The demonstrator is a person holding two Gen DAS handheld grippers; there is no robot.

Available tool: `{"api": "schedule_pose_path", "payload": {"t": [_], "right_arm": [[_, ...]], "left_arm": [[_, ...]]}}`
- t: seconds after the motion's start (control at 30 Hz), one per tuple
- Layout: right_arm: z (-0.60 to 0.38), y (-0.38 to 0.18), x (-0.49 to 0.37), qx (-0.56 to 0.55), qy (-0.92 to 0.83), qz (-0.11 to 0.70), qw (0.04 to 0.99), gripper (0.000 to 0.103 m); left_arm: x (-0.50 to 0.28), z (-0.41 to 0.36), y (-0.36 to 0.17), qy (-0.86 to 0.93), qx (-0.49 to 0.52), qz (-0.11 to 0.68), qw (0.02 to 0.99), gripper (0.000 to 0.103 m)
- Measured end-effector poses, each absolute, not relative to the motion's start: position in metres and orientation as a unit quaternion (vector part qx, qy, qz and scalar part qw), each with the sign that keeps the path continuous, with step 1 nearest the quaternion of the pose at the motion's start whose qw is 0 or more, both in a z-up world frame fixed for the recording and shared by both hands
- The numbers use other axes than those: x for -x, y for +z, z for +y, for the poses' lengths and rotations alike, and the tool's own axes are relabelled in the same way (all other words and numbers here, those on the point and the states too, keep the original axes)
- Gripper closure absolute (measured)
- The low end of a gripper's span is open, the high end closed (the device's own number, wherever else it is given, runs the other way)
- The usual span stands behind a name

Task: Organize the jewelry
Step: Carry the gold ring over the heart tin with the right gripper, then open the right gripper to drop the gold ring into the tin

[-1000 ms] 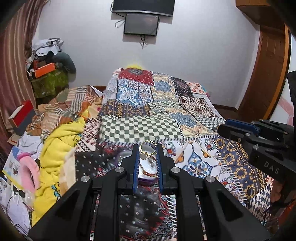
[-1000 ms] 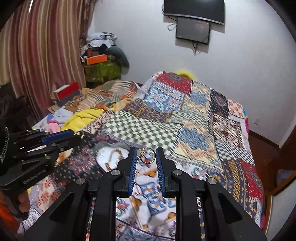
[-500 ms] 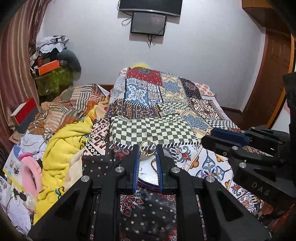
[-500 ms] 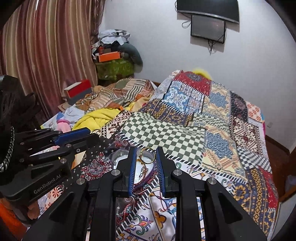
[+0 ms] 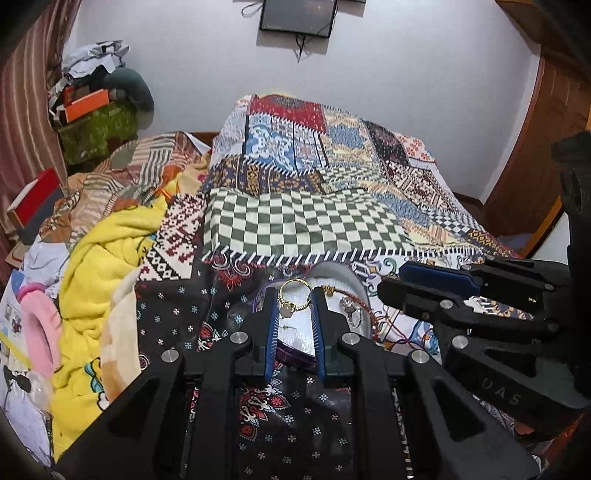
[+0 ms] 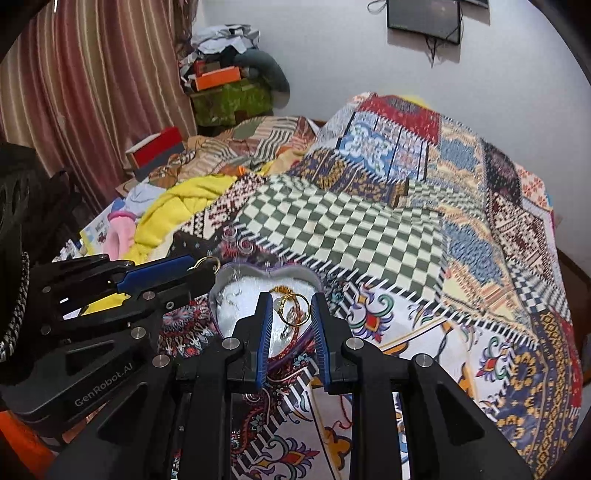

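A heart-shaped tin [image 5: 343,272] with a white lining lies on the patterned bedspread. It holds a silver ring [image 5: 351,314] and a red cord bracelet [image 5: 360,301]. My left gripper [image 5: 294,295] is shut on a gold ring with a pale stone [image 5: 286,309], just above the tin's near left side. In the right wrist view, my right gripper [image 6: 291,299] is shut on a second gold ring [image 6: 283,302] over the tin [image 6: 303,272]. The left gripper [image 6: 207,266] shows there at the tin's left rim, and the right gripper [image 5: 391,282] reaches in from the right in the left wrist view.
The patchwork bedspread [image 5: 306,225] covers the bed. A yellow blanket [image 5: 99,273] and a pink item [image 5: 37,332] lie to the left. Red boxes [image 6: 155,149] and a clothes pile [image 6: 229,74] sit by the striped curtain [image 6: 92,92]. A screen [image 5: 297,16] hangs on the wall.
Both grippers have come down and closer together over the heart-shaped tin, which now sits right under their tips. Each still holds its gold ring.
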State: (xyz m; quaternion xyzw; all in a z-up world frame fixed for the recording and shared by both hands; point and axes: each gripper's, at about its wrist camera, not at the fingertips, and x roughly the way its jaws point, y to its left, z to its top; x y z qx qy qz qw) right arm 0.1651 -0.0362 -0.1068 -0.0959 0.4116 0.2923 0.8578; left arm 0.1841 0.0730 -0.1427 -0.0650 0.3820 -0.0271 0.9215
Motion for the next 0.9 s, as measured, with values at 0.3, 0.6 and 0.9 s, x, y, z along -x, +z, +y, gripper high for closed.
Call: {"api": "schedule_pose_path", "payload": {"t": [0.3, 0.6, 0.9], "right_arm": [[-0.026, -0.126, -0.164, 0.105, 0.305, 0.435, 0.841, 0.084], [-0.023, -0.133, -0.167, 0.109, 0.306, 0.442, 0.837, 0.084], [-0.022, -0.134, -0.167, 0.114, 0.311, 0.441, 0.834, 0.083]], "left_arm": [[-0.192, 0.078, -0.156, -0.032, 0.07, 0.396, 0.915, 0.087], [-0.193, 0.079, -0.157, -0.036, 0.072, 0.399, 0.914, 0.087], [-0.193, 0.083, -0.153, -0.026, 0.078, 0.4, 0.913, 0.087]]}}
